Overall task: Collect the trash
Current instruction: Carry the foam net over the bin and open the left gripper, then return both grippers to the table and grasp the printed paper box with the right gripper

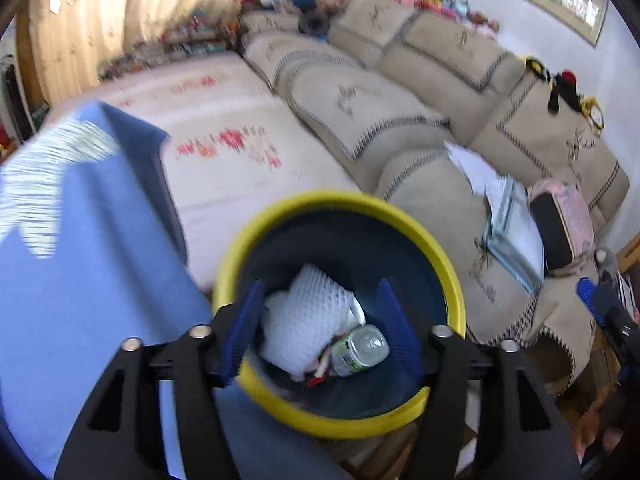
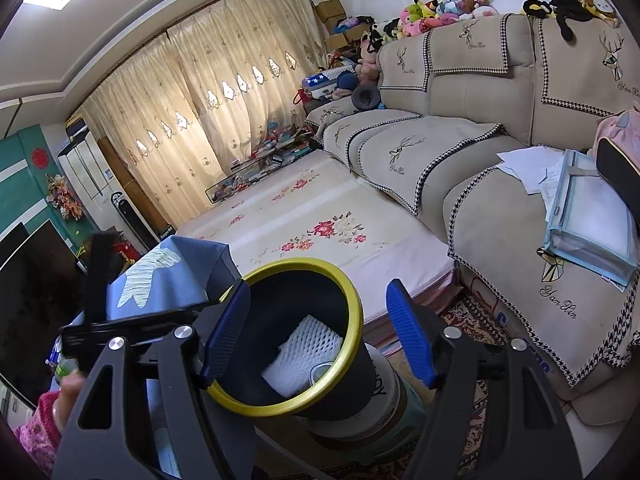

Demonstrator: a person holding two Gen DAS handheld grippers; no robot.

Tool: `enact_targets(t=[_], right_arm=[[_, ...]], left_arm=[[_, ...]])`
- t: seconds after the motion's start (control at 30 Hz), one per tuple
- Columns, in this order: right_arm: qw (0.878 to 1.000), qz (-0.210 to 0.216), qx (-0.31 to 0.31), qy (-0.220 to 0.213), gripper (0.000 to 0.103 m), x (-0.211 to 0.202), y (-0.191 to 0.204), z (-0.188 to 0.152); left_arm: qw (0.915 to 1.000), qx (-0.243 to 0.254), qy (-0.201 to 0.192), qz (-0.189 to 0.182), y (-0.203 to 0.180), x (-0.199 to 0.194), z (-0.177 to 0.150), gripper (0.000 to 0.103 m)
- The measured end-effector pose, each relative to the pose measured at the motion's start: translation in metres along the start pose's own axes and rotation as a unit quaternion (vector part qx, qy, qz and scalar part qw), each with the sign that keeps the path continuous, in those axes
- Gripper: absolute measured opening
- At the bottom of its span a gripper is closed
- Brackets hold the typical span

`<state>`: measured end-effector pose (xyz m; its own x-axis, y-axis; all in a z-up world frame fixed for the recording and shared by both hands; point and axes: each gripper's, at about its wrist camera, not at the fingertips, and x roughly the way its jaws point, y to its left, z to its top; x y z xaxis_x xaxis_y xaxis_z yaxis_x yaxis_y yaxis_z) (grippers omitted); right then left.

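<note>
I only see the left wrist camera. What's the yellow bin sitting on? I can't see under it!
Observer: In the right wrist view the bin stands on a white tub with lettering on its side, not straight on the floor.
Child: Is my other gripper holding any trash?
Observer: No. The right gripper is open and nothing is pinched between its blue fingers.
Child: What's way off to my left?
Observer: A big dark TV screen stands there, against a green wall.
</note>
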<state>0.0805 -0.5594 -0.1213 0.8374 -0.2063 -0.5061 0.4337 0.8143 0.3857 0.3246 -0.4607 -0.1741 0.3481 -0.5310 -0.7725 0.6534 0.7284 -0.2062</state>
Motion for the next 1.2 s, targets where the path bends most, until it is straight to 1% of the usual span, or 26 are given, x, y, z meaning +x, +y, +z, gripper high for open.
enact_targets(t=[0.03, 0.1, 0.17, 0.2, 0.33, 0.47, 0.53, 0.57, 0.67, 0.7, 0.73, 0.77, 0.8, 0.87, 0.93, 1.03, 1.07, 1.1, 1.13, 1.2], right_arm=[[1.0, 0.001, -0.002, 0.001, 0.067, 0.0, 0.002, 0.0], [1.0, 0.002, -0.008, 0.003, 0.068, -0.001, 0.011, -0.001], [1.0, 0.006, -0.015, 0.003, 0.068, -0.003, 0.019, -0.002], [1.0, 0.009, -0.018, 0.004, 0.068, -0.003, 0.023, -0.003], [0.999, 0.025, -0.038, 0.011, 0.069, -0.004, 0.05, -0.005], [0.996, 0.049, -0.068, 0.019, 0.069, -0.003, 0.087, -0.01], [0.994, 0.067, -0.087, 0.027, 0.07, -0.001, 0.112, -0.013], [0.993, 0.073, -0.093, 0.031, 0.07, 0.0, 0.122, -0.015], [0.986, 0.104, -0.122, 0.05, 0.07, 0.009, 0.167, -0.024], [0.983, 0.111, -0.132, 0.056, 0.071, 0.013, 0.18, -0.027], [0.98, 0.122, -0.143, 0.065, 0.071, 0.018, 0.195, -0.031], [0.977, 0.134, -0.151, 0.072, 0.072, 0.022, 0.208, -0.035], [0.969, 0.156, -0.167, 0.09, 0.072, 0.031, 0.23, -0.042], [0.959, 0.175, -0.193, 0.11, 0.072, 0.042, 0.259, -0.053], [0.935, 0.228, -0.23, 0.142, 0.073, 0.059, 0.297, -0.068], [0.9, 0.277, -0.287, 0.176, 0.073, 0.085, 0.343, -0.089], [0.891, 0.285, -0.301, 0.183, 0.074, 0.092, 0.353, -0.094], [0.882, 0.287, -0.321, 0.193, 0.078, 0.102, 0.366, -0.102], [0.873, 0.29, -0.337, 0.201, 0.08, 0.111, 0.376, -0.107], [0.859, 0.297, -0.357, 0.216, 0.085, 0.126, 0.389, -0.115]], left_arm=[[0.9998, -0.002, -0.021, 0.006, 0.004, -0.016, -0.003, 0.071], [0.9988, -0.005, -0.046, 0.014, 0.012, -0.04, -0.009, 0.075], [0.9971, -0.01, -0.071, 0.025, 0.023, -0.067, -0.019, 0.081], [0.996, -0.014, -0.082, 0.032, 0.03, -0.081, -0.026, 0.083], [0.9924, -0.032, -0.108, 0.051, 0.06, -0.128, -0.053, 0.091], [0.9851, -0.062, -0.139, 0.08, 0.101, -0.181, -0.087, 0.092], [0.9791, -0.077, -0.159, 0.101, 0.126, -0.21, -0.104, 0.093], [0.9742, -0.087, -0.171, 0.119, 0.141, -0.228, -0.114, 0.093], [0.961, -0.112, -0.197, 0.159, 0.178, -0.267, -0.139, 0.095], [0.9559, -0.118, -0.205, 0.174, 0.191, -0.279, -0.147, 0.096], [0.9477, -0.128, -0.215, 0.199, 0.209, -0.293, -0.157, 0.096], [0.942, -0.135, -0.22, 0.215, 0.221, -0.302, -0.164, 0.097], [0.9345, -0.145, -0.227, 0.233, 0.241, -0.313, -0.174, 0.097], [0.9251, -0.157, -0.238, 0.251, 0.27, -0.327, -0.189, 0.097], [0.9149, -0.163, -0.246, 0.276, 0.298, -0.335, -0.2, 0.097], [0.9056, -0.166, -0.253, 0.297, 0.33, -0.339, -0.214, 0.097], [0.9042, -0.171, -0.252, 0.3, 0.338, -0.339, -0.218, 0.097], [0.9031, -0.177, -0.251, 0.3, 0.344, -0.338, -0.222, 0.097], [0.9029, -0.187, -0.253, 0.293, 0.349, -0.336, -0.227, 0.097], [0.906, -0.192, -0.25, 0.282, 0.358, -0.335, -0.233, 0.097]])
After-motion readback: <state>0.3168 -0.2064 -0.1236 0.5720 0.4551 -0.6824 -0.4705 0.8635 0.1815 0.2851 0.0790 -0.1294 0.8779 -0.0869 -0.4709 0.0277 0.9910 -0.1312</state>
